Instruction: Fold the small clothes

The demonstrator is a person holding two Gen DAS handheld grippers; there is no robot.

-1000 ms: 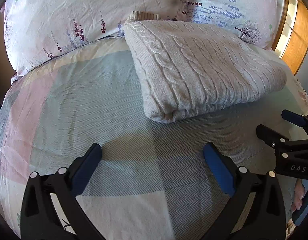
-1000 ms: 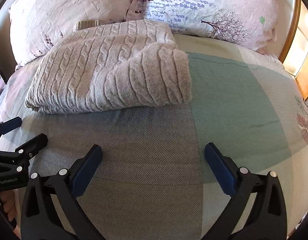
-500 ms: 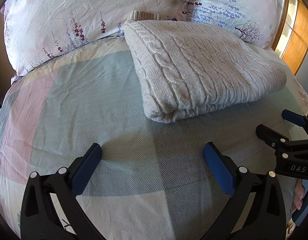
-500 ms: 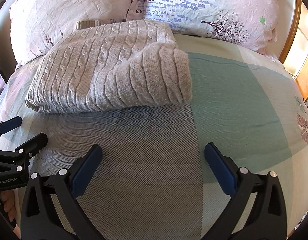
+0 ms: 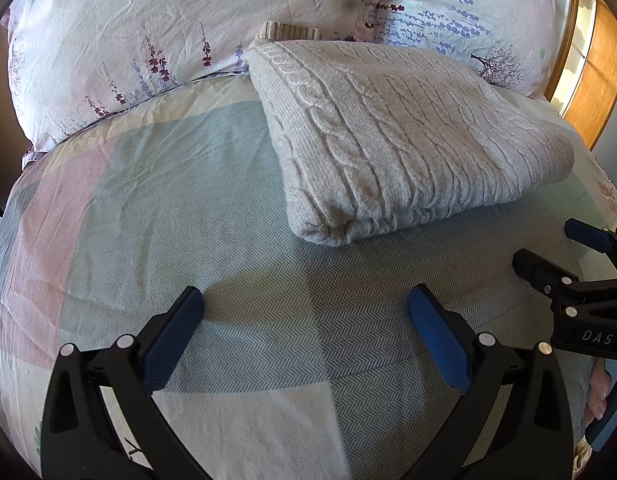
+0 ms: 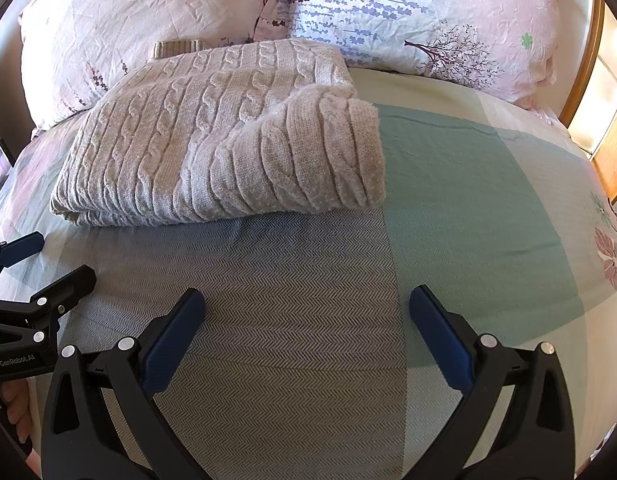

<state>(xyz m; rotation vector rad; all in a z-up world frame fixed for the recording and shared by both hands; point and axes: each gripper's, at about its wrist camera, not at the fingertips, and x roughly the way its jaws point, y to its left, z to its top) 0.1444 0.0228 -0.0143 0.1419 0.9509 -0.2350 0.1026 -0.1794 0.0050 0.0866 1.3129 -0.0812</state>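
Blue-padded fingers (image 5: 176,340) of the left gripper (image 5: 306,320) stand wide apart with nothing between them but bedding, and the right gripper (image 6: 308,320) is spread just as wide, its fingers (image 6: 438,334) also gripping nothing.

Ahead of both pairs of fingertips lies the folded sweater (image 5: 404,136), a pale grey cable-knit bundle folded into a thick rectangle. From the left wrist view it sits ahead and to the right of the fingers; from the right wrist view it sits ahead and to the left (image 6: 228,136). A ribbed beige edge (image 5: 288,32) peeks out behind its far corner.

The sweater rests on a bedspread (image 5: 168,200) of large colour blocks in green, pink, cream and grey with a fine herringbone weave. Past the sweater, two floral pillows (image 6: 408,16) lean side by side at the head of the bed. A wooden bed frame (image 6: 584,68) curves along the far right, with an orange wooden panel (image 5: 600,64) beyond it.

Each gripper shows at the edge of the other's view, both low over the bedspread on the near side of the sweater and apart from it.
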